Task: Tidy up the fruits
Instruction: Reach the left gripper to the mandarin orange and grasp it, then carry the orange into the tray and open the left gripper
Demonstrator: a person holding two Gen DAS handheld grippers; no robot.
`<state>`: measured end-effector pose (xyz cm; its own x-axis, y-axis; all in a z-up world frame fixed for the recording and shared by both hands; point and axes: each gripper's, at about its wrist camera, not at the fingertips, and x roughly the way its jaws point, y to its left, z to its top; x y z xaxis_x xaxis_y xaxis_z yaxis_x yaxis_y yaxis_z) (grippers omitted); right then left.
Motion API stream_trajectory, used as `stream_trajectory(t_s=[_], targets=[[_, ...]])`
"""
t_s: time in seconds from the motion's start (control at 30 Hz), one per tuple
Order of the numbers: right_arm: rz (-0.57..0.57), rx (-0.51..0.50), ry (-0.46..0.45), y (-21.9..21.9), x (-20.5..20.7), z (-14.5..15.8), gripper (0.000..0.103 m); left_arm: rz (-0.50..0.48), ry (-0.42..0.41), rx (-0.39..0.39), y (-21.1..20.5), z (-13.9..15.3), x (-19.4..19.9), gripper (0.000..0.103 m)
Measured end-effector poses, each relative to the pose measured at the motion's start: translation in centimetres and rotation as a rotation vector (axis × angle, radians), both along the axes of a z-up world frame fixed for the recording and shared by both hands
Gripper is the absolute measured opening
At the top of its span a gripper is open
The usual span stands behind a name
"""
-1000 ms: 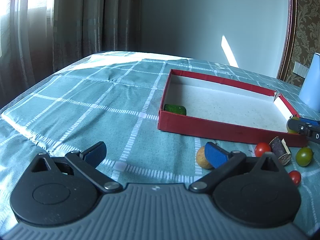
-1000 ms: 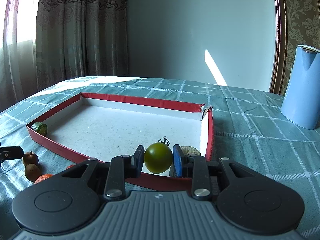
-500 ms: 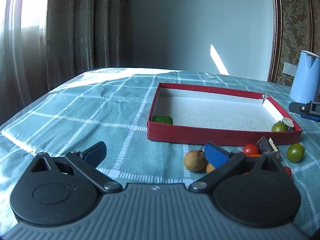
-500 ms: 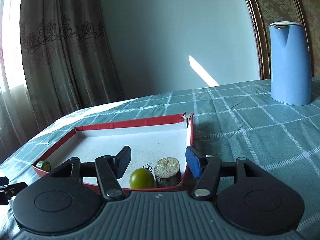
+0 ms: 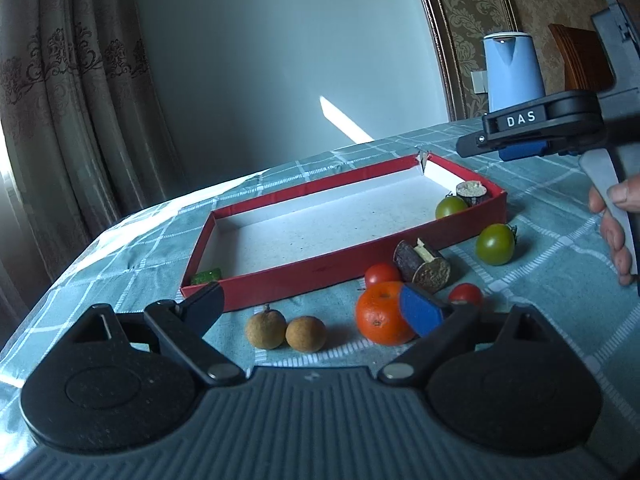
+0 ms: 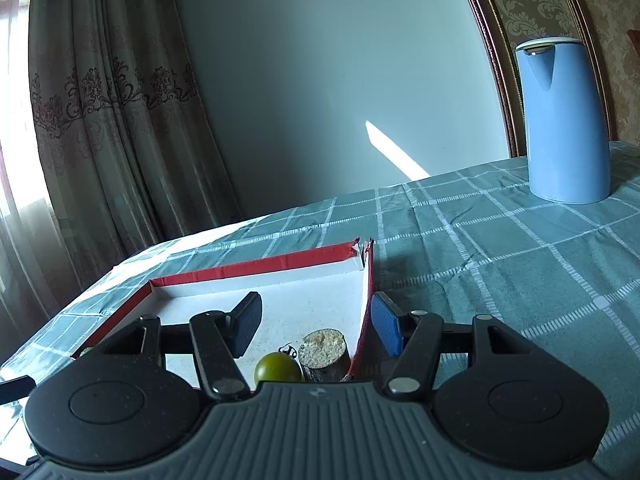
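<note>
A red tray [image 5: 320, 262] with a white floor lies on the checked cloth. In it are a green tomato [image 5: 450, 207], a brown stub [image 5: 472, 192] and a green piece [image 5: 206, 276] at its left corner. In front of it lie two brown longans [image 5: 266, 329], an orange [image 5: 384, 314], two red tomatoes [image 5: 382, 274], a cut brown piece [image 5: 424, 266] and a green tomato [image 5: 495, 244]. My left gripper [image 5: 316, 308] is open and empty, over the longans. My right gripper [image 6: 316, 322] is open and empty, raised above the tray's right corner, over the green tomato [image 6: 277, 367] and stub [image 6: 323, 350].
A blue kettle [image 6: 562, 120] stands at the back right of the table. Curtains [image 6: 100, 120] hang on the left and a wall with a framed panel is behind. The person's hand [image 5: 614, 232] holds the right gripper at the right edge of the left wrist view.
The right gripper has let go of the green tomato, which now lies in the tray by the stub, and has risen. The left gripper has swung right and tilted toward the loose fruits.
</note>
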<state>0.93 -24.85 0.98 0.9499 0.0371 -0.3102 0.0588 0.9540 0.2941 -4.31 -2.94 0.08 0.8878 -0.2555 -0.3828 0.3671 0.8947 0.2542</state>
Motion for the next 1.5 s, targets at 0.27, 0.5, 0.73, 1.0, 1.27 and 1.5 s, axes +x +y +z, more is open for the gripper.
stream_trajectory(t_s=[0.27,0.5,0.73,1.0,1.27,1.5], targets=[[-0.006,0.020,-0.007,-0.3,-0.2,0.1,0.060,-0.083,0.037,0.062,-2.9,-0.8,0.3,0.071],[-0.001,0.027,-0.017,-0.2,-0.3,0.2,0.066,-0.117,0.119,0.055,-3.1,-1.3,1.3,0.054],[-0.002,0.029,-0.023,-0.3,-0.3,0.2,0.066,-0.131,0.127,0.072,-3.8,-1.6,1.3,0.041],[-0.004,0.025,-0.025,-0.3,-0.3,0.2,0.066,-0.039,0.127,0.048,-3.9,-0.9,1.3,0.041],[-0.005,0.022,-0.022,-0.3,-0.3,0.1,0.066,0.111,0.116,-0.037,-2.8,1.8,2.4,0.041],[-0.004,0.023,-0.023,-0.3,-0.3,0.1,0.066,0.229,0.080,-0.087,-1.5,2.9,5.0,0.041]])
